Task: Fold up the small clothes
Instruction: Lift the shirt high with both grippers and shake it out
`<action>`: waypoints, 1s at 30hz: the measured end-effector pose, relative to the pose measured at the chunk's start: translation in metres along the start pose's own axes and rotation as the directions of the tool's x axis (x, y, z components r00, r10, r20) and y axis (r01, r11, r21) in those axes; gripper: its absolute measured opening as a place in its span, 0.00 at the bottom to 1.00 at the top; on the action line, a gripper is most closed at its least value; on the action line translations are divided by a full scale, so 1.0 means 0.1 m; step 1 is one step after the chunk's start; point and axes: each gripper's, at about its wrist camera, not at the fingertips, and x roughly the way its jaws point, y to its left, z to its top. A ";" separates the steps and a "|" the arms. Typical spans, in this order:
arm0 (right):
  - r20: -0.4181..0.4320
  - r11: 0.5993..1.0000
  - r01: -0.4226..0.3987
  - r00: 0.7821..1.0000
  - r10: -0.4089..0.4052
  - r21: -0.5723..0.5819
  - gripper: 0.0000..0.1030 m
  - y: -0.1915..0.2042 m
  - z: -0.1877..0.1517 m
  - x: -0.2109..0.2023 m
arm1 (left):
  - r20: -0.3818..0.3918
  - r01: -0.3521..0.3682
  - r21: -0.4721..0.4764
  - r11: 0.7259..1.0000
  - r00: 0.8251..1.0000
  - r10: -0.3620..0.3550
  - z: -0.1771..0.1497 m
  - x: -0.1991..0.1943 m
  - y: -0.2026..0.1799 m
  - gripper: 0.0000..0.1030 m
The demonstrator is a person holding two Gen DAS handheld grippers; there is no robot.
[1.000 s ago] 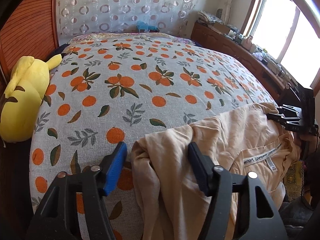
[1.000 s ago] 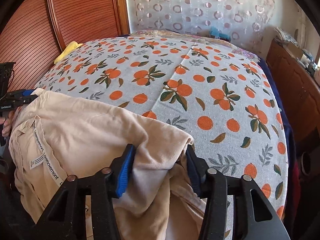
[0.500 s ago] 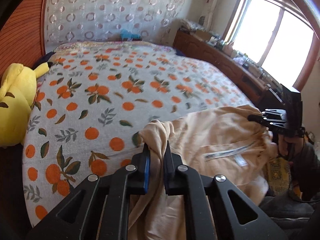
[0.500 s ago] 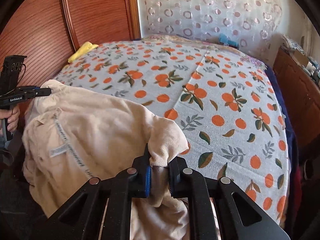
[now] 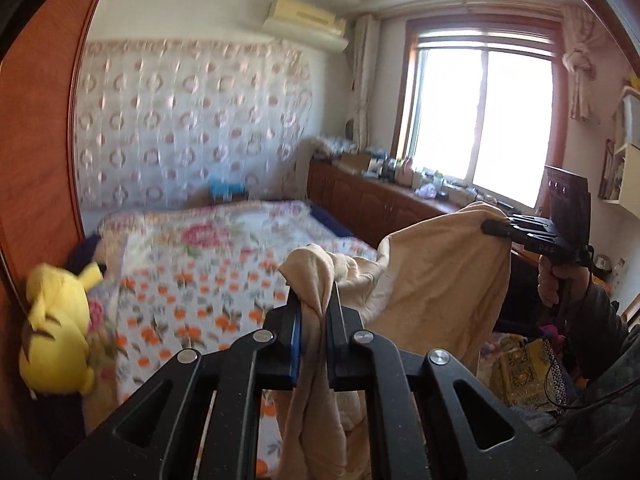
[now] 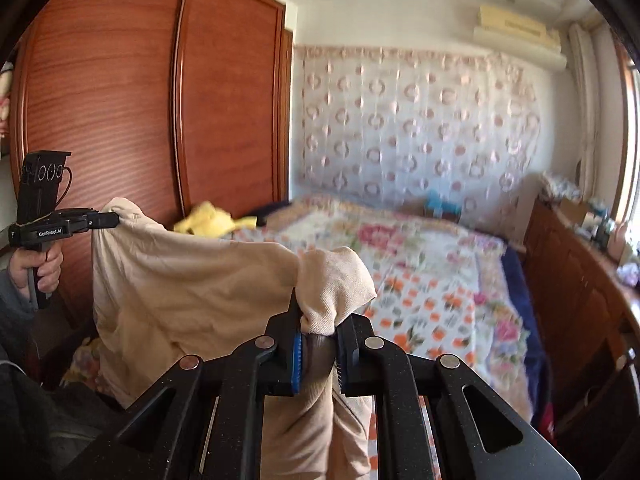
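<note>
Left gripper [image 5: 314, 304] pinched tight on a bunched corner of the beige soft cotton garment [image 5: 436, 276], fabric hanging down between its black fingers. Right gripper [image 6: 318, 320] likewise clamped on another bunched corner of the garment. Cloth is lifted in the air, stretched slack between the two grippers, its lower part drooping below them. Beyond both grippers lies the bed with an orange-print white sheet [image 5: 208, 292]. Yellow plush toy [image 5: 56, 328] sits far left of the left gripper, against the reddish wooden wardrobe [image 6: 120, 92]. Background is motion-blurred.
</note>
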 end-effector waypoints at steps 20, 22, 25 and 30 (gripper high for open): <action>0.144 0.957 0.218 0.971 -0.192 -0.193 0.12 -0.27 1.49 0.37 | 0.091 -0.200 0.056 0.978 0.977 0.194 1.25 0.73 0.84 0.10; 0.090 0.957 0.207 0.977 -0.192 -0.202 0.12 -0.31 1.44 0.91 | 0.023 -0.218 0.034 0.975 0.976 0.217 1.06 1.21 1.12 0.10; -0.027 0.962 0.189 0.980 -0.198 -0.197 0.12 -0.42 1.20 1.81 | -0.090 -0.250 0.012 0.968 0.964 0.250 0.69 1.98 1.56 0.10; -0.222 0.966 0.186 0.949 -0.225 -0.182 0.12 -0.55 0.63 3.20 | -0.248 -0.264 -0.013 0.964 0.935 0.253 0.19 3.02 1.93 0.10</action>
